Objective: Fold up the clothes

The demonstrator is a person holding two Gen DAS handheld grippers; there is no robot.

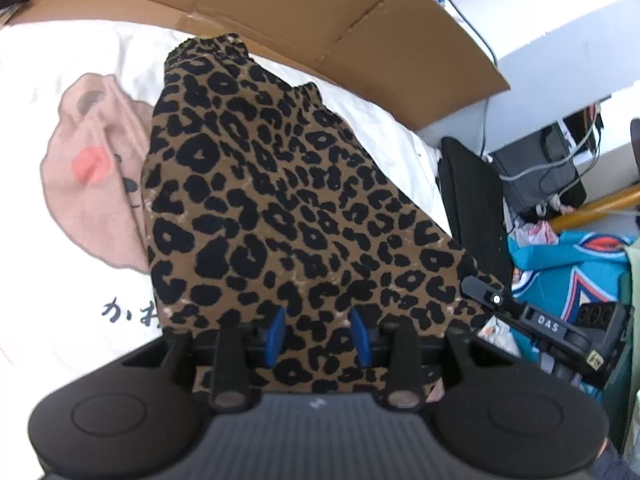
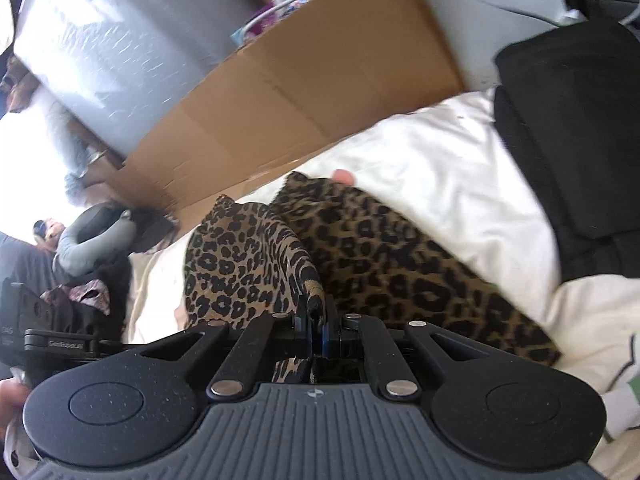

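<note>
A leopard-print garment point(image 1: 264, 208) lies on a white printed cloth point(image 1: 60, 320) that covers the surface, its gathered waistband at the far end. My left gripper point(image 1: 318, 334) hovers over the garment's near edge with its blue pads point(image 1: 276, 332) apart, holding nothing. In the right wrist view my right gripper point(image 2: 318, 334) is shut on a raised fold of the leopard-print garment point(image 2: 380, 256), which rises to a ridge at the pads. My right gripper also shows in the left wrist view point(image 1: 532, 320) at the garment's right corner.
A flattened cardboard box point(image 1: 320, 12) leans along the far edge of the surface. A black bag point(image 2: 568, 128) lies on the white cloth at the right. A teal jersey point(image 1: 568, 268), cables and dark boxes crowd the right side. My left gripper's body point(image 2: 40, 336) shows at the left.
</note>
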